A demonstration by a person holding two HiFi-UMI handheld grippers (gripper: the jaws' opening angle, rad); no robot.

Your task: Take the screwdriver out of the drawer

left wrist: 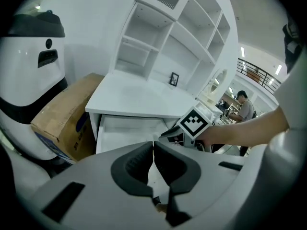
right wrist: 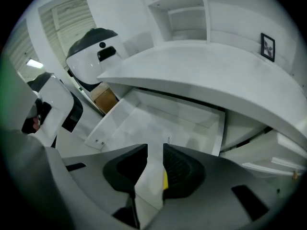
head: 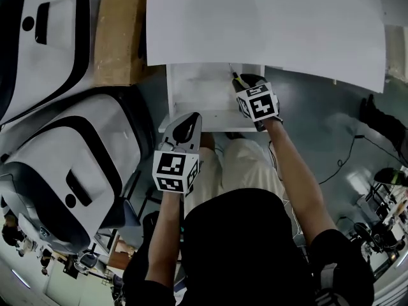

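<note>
Screwdriver [right wrist: 166, 178]: its yellow handle lies in the open drawer [right wrist: 120, 114], within the gap of my right gripper [right wrist: 154, 150], just beside one pad, with the shaft pointing ahead. Those jaws are spread, not pinching. I judge this the reach; next I lower and close on the handle. My left gripper [left wrist: 153, 150] is pressed together, empty, near the drawer front. One screwdriver, one drawer.

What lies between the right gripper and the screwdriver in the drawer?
Nothing: the right gripper view shows the right gripper with jaws apart over the screwdriver, yellow handle in the gap, and bare drawer floor around.
</note>
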